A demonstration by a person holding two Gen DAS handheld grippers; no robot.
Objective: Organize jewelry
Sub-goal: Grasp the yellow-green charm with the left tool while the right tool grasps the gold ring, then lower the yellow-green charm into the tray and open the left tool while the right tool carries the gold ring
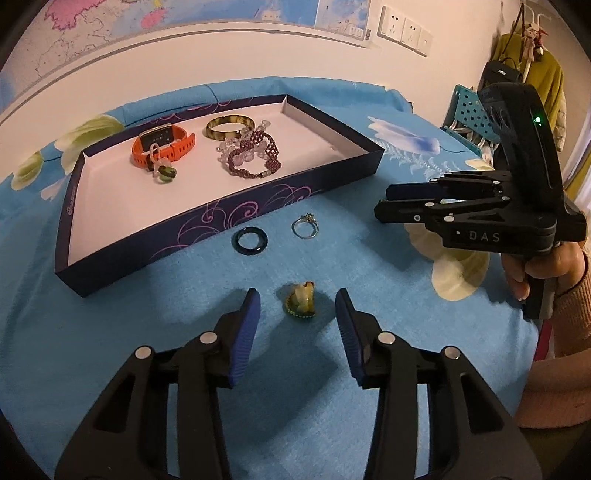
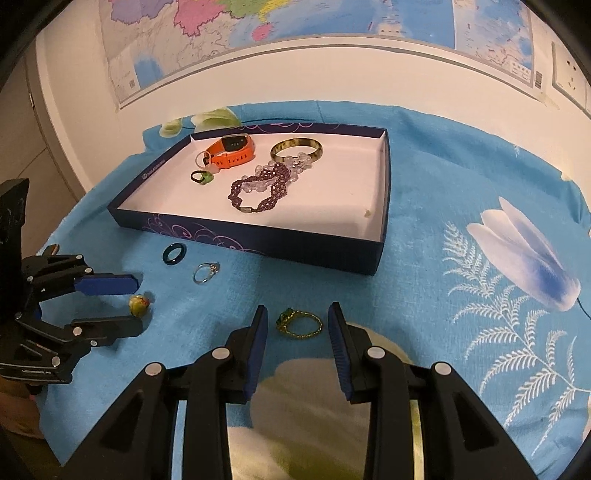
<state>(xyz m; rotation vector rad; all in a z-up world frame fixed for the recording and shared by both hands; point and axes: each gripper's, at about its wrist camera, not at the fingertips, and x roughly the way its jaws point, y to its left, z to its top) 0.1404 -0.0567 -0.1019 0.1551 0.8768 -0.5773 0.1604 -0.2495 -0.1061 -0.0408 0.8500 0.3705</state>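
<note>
A dark blue box (image 1: 207, 221) (image 2: 258, 240) with a white inside holds an orange watch (image 1: 162, 146) (image 2: 232, 149), a bangle (image 1: 229, 126) (image 2: 295, 149), a purple bead bracelet (image 1: 255, 157) (image 2: 258, 194) and a green ring (image 1: 166, 173) (image 2: 202, 178). On the blue cloth lie a black ring (image 1: 251, 240) (image 2: 173, 254), a silver ring (image 1: 304, 225) (image 2: 205, 273), a yellow-green ring (image 1: 302, 301) (image 2: 139, 302) and a gold beaded ring (image 2: 299, 323). My left gripper (image 1: 297, 304) (image 2: 136, 304) is open around the yellow-green ring. My right gripper (image 2: 297, 317) (image 1: 380, 206) is open around the gold beaded ring.
The blue floral cloth (image 2: 480, 221) covers the table. A wall with maps (image 2: 258, 37) and sockets (image 1: 404, 29) stands behind. A teal rack (image 1: 469, 114) and hanging clothes (image 1: 539, 74) are at the far right in the left wrist view.
</note>
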